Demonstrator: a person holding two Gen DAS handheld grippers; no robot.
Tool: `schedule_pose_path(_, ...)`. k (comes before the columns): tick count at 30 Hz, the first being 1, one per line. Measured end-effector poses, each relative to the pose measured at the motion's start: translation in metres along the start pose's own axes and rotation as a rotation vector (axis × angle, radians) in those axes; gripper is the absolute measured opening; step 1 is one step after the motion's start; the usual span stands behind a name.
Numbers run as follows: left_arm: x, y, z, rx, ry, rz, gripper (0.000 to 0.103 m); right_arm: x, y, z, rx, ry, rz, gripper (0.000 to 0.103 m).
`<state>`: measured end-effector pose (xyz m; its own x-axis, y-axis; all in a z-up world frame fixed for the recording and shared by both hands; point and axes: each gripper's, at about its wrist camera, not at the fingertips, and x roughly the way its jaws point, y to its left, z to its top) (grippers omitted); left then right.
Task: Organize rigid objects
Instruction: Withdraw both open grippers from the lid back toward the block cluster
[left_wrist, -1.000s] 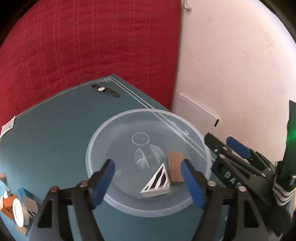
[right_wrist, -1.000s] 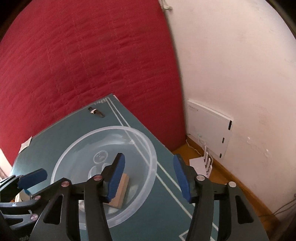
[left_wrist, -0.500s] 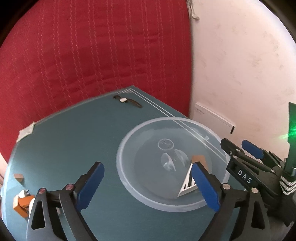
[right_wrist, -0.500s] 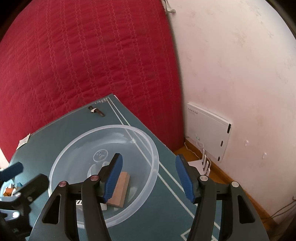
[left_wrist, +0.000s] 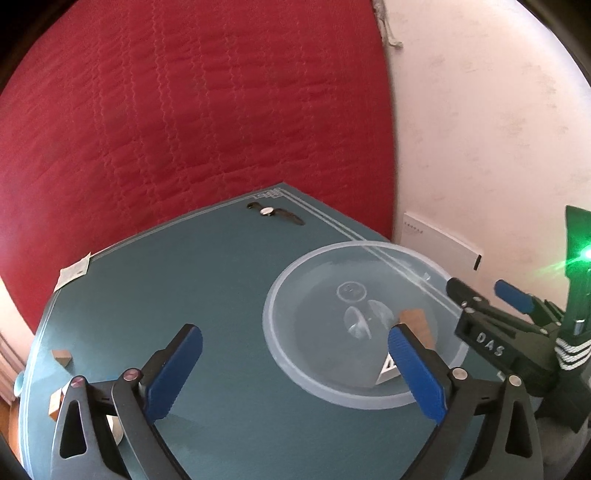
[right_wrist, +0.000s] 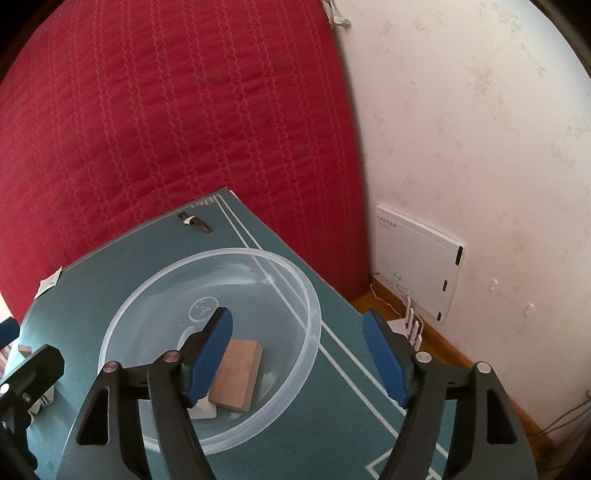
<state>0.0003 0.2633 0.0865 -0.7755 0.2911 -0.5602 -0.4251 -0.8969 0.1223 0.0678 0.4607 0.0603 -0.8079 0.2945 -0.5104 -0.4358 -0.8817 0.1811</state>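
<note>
A clear plastic bowl (left_wrist: 275, 317) stands on the teal mat, right of my left gripper (left_wrist: 293, 338). A brown wooden block (left_wrist: 415, 321) and a white triangle piece with black stripes (left_wrist: 388, 369) lie in it. The left jaws stand wide and are still opening, with only bare mat between them. My right gripper (right_wrist: 297, 317) hangs over the bowl's (right_wrist: 312, 295) right rim, its jaws opening and holding nothing. Its left finger partly covers the brown block (right_wrist: 238, 373) and the white piece (right_wrist: 203, 410). The right gripper (left_wrist: 478, 286) also shows beyond the bowl in the left wrist view.
A wristwatch (left_wrist: 273, 212) lies at the mat's far corner and a paper tag (left_wrist: 74, 271) at its left edge. Small wooden blocks (left_wrist: 61, 356) sit at the near left. A red quilted surface rises behind. A white wall box (right_wrist: 417, 258) and a router (right_wrist: 410, 325) lie off the mat's right edge.
The left jaws spread much wider and swung left, so the bowl and the striped triangle now sit to the right. The right jaws widened a little while that hand stayed put.
</note>
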Motion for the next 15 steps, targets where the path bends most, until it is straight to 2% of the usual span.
schedule_pose_path(5, -0.001, 0.011, -0.006, -0.028, 0.016, 0.027, 0.102, 0.001, 0.002, -0.001, -0.008, 0.000, 0.002, 0.076)
schedule_pose_path(15, -0.016, 0.033, -0.011, -0.058, -0.014, 0.103, 0.102, -0.001, 0.010, -0.004, -0.032, -0.015, -0.004, 0.076)
